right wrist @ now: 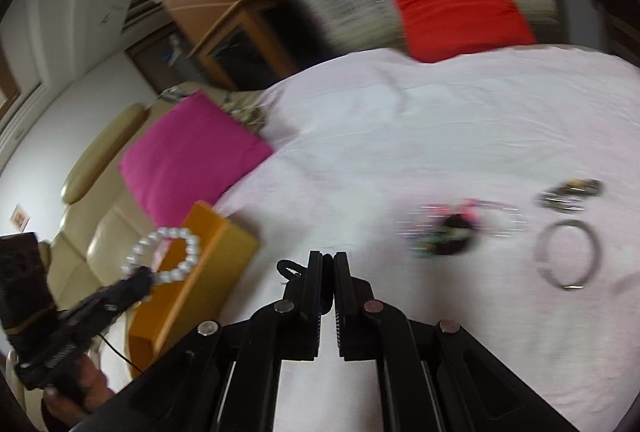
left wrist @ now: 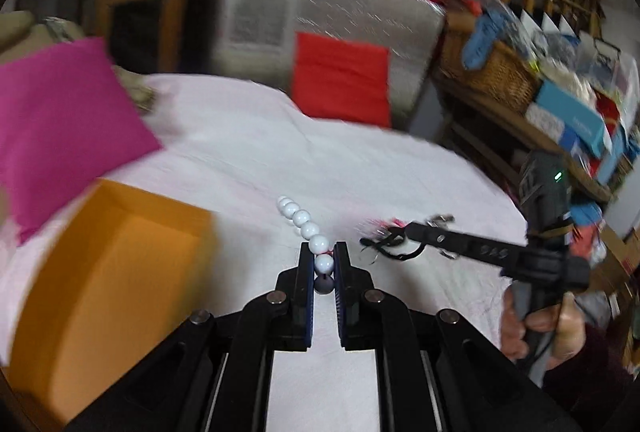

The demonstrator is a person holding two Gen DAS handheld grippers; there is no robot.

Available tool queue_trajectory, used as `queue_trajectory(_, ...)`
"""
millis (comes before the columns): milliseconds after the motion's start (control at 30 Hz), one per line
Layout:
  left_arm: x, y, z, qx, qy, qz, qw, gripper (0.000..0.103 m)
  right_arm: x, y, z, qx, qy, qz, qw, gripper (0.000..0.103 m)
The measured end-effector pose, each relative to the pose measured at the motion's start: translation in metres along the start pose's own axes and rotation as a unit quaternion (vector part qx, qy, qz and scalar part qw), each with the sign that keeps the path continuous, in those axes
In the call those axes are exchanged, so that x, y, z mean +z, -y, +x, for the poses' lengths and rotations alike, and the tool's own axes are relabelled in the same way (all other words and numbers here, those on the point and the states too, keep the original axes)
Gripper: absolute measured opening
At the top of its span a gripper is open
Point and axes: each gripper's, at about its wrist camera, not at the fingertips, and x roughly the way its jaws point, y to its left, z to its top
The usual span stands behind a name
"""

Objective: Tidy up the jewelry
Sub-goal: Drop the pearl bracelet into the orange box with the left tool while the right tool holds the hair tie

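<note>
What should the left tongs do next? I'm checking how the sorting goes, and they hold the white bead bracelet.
Probably carry it over the orange box and let go. The left tongs are shut on the white bead bracelet, lifted off the sheet, and the open box sits just beside them.

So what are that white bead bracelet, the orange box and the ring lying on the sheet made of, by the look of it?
White bead bracelet: glossy round beads with bright highlights, likely plastic or glass imitation pearl. Orange box: matte, flat walls with sharp folds, probably cardboard. Ring: thin grey hoop with a dull sheen, apparently metal, though blur leaves it open.
</note>
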Motion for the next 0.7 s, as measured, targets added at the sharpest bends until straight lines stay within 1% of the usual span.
queue_trajectory(133, 0.003, -0.043, -0.054, 0.058, 0.016, -0.011, 0.9981, 0.009, -0.001, -0.062, 0.033, 0.044, -0.011, -0.020, 0.999, 0.006)
queue_trajectory(200, -0.001, -0.061, -0.069, 0.083, 0.016, -0.017, 0.9963, 0.009, -0.004, -0.093, 0.051, 0.055, -0.024, -0.035, 0.998, 0.006)
queue_trajectory(267, -0.008, -0.085, -0.078, 0.107, 0.006, -0.028, 0.9938, 0.009, -0.007, -0.122, 0.069, 0.065, -0.042, -0.050, 0.996, 0.006)
queue_trajectory(333, -0.022, -0.108, -0.080, 0.124, -0.013, -0.045, 0.9912, 0.009, -0.014, -0.153, 0.090, 0.067, -0.064, -0.074, 0.993, 0.006)
queue_trajectory(400, -0.038, -0.130, -0.075, 0.140, -0.035, -0.061, 0.9876, 0.009, -0.024, -0.176, 0.110, 0.065, -0.086, -0.095, 0.990, 0.006)
queue_trajectory(467, -0.054, -0.145, -0.066, 0.148, -0.057, -0.075, 0.9845, 0.009, -0.033, -0.192, 0.126, 0.062, -0.104, -0.107, 0.987, 0.006)
queue_trajectory(567, -0.073, -0.159, -0.055, 0.158, -0.083, -0.089, 0.9799, 0.009, -0.048, -0.207, 0.149, 0.050, -0.129, -0.122, 0.983, 0.006)
queue_trajectory(700, -0.088, -0.171, -0.051, 0.161, -0.103, -0.099, 0.9766, 0.009, -0.059, -0.211, 0.167, 0.034, -0.149, -0.138, 0.979, 0.006)
